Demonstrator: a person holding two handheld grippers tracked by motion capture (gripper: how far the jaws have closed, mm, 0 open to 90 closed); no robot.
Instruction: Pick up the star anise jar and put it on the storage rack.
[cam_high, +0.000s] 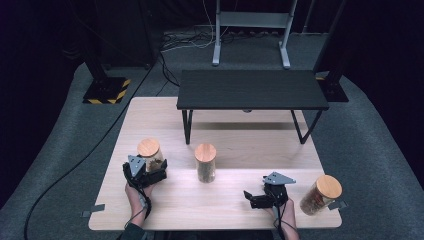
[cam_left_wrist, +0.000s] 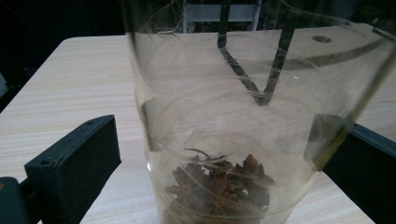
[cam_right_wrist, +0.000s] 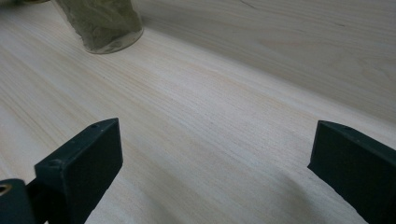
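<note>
Glass jar of star anise (cam_high: 150, 156), wooden lid on, upright at the left front of the pale wooden table (cam_high: 235, 207); in the left gripper view its clear wall (cam_left_wrist: 243, 116) stands between the two black jaws, spice heaped at the bottom. Left gripper (cam_high: 148, 173) spread around the jar, jaws on either side of it; a gap shows at the left jaw, and contact on the right cannot be told, so not clamped. Right gripper (cam_high: 256, 198) low over bare table at the right front, jaws wide apart, nothing between them (wood grain only between its jaws in the right gripper view). Surface: light wood plank top, plain, with a small dark tab at each front corner. Room: dark walls, grey carpet, cables trailing across the floor, a metal stand (cam_high: 251, 30) at the back, a black base with yellow hazard stripes (cam_high: 106, 90) to the left. A low black shelf (cam_high: 252, 90) on thin legs stands on the far half of the table. Second lidded jar (cam_high: 205, 163) stands mid-table, between the two grippers, apart from both. Third lidded jar (cam_high: 320, 194) sits tilted at the right front edge, just beside the right gripper.
</note>
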